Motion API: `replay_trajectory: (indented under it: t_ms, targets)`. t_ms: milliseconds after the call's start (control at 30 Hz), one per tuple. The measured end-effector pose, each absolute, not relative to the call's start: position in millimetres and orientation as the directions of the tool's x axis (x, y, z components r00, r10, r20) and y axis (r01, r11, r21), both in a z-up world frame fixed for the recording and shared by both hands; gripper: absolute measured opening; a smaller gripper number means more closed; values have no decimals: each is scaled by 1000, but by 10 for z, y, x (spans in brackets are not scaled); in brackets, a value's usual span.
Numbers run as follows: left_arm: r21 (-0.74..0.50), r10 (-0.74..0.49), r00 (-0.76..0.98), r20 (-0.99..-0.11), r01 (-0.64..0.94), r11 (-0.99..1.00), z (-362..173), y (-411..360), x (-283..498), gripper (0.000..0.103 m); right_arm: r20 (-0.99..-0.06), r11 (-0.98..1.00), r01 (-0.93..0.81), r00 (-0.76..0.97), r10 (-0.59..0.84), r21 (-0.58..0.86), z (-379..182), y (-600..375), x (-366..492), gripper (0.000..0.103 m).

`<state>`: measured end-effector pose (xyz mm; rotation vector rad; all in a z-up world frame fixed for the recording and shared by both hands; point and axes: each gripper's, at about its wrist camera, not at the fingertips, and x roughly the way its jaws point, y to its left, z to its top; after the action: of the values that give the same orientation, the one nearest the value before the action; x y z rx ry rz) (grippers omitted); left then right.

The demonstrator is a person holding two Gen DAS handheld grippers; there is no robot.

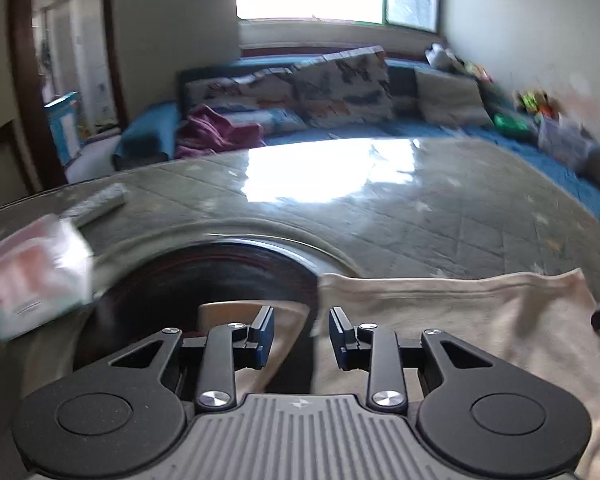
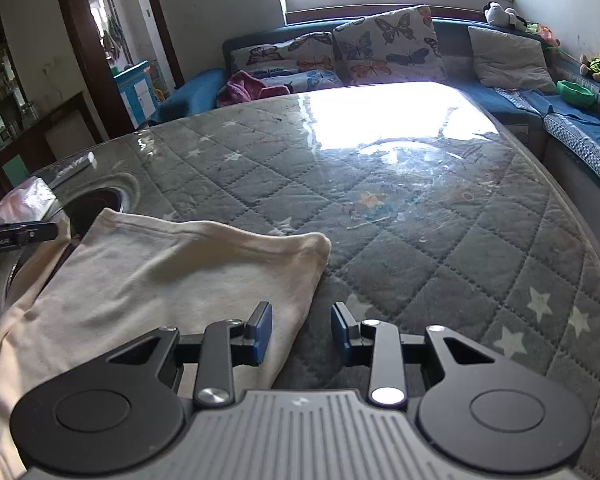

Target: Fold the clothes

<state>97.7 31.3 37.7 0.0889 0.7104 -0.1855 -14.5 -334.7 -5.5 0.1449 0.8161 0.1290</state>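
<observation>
A cream garment [image 2: 160,280] lies flat on the quilted grey table top [image 2: 420,240], its far hem running across the table. In the left wrist view the same garment [image 1: 460,320] reaches partly over a dark round opening [image 1: 204,272]. My left gripper [image 1: 302,332] hovers over the garment's left edge, jaws apart, nothing pinched between the pads. My right gripper [image 2: 302,332] stands over the garment's right edge, also open, its left finger [image 2: 260,332] above the cloth and its right finger above bare table. The left gripper's tip [image 2: 16,234] shows at the right wrist view's left edge.
A tissue packet [image 1: 32,276] and a remote [image 1: 100,204] lie at the table's left, by the round opening [image 2: 96,204]. Behind the table stands a blue sofa [image 2: 512,96] with butterfly cushions [image 2: 388,44] and a magenta cloth [image 2: 244,88]. A doorway [image 2: 112,32] is at far left.
</observation>
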Motion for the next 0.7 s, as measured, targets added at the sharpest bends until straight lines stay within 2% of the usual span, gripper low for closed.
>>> replay_trajectory:
  t_ms: [133,200,267,300,333,367,467,700]
  targets:
    - [35,-133,717,-684,214,976,257,166,1201,37,-717,982,-54,676,168,179,-55,-3360,-67,30]
    - [43,-133,707,-695,226,973,204,109,1247,37,-718,982,-62,674,173,179,-52,-3358,-19,23]
    - [45,-139,698,-703,239,970,161,72,1309,34,-719,983,-72,672,175,172,-53,-3349,32,12]
    - [41,-150,699,-699,248,968,148,78,1325,29,-721,983,-74,672,172,165,-56,-3342,61,9]
    - [37,-160,700,-696,258,965,135,83,1340,14,-721,985,-76,673,167,157,-55,-3334,89,7]
    - [41,-159,707,-689,258,965,137,85,1325,8,-720,986,-78,675,162,149,-49,-3330,118,4]
    - [40,-146,719,-679,235,971,140,112,1373,3,-712,989,-83,687,144,120,-9,-3303,246,4]
    - [61,-59,737,-673,134,989,130,230,1598,3,-702,991,-129,703,117,37,29,-3134,716,4]
